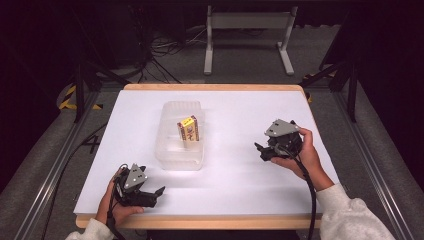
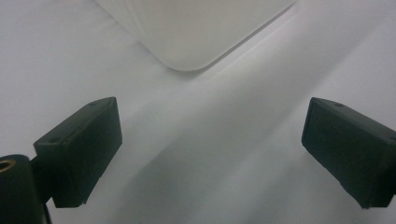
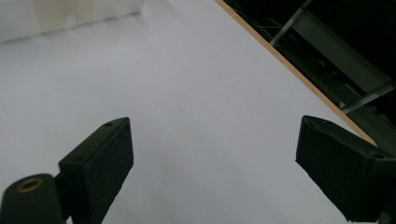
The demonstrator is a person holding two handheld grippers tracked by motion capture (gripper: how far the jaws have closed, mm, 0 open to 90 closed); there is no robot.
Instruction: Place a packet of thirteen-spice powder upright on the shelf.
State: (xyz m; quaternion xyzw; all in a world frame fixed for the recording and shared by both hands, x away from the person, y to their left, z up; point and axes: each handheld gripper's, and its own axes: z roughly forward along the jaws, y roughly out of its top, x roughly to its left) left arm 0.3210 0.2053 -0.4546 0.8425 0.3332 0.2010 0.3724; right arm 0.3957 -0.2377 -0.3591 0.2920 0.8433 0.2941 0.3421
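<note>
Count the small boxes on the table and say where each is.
1: a small yellow and brown box stands inside the clear plastic container near the table's middle. The container's frosted walls could hide something lower down.
</note>
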